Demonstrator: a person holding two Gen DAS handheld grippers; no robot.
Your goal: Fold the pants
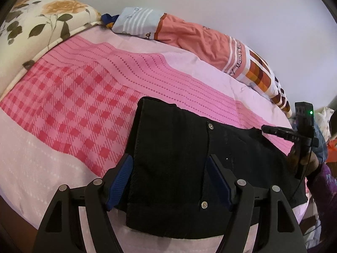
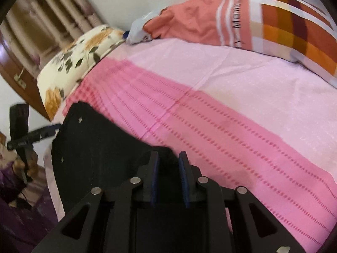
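Observation:
Black pants lie folded into a flat block on the pink bedsheet, with two metal rivets showing along a seam. My left gripper hovers open over the near end, its blue pads wide apart on either side of the fabric. My right gripper stands over the pants at their right edge, its pads a narrow gap apart with dark cloth showing in the gap. From the left wrist view the right gripper points at the pants' far right corner. The left gripper shows blurred at the left.
A floral pillow lies at the head of the bed, and an orange patterned quilt is bunched along the wall. A hand in a purple sleeve holds the right gripper. Curtains and a wooden frame stand beyond the pillow.

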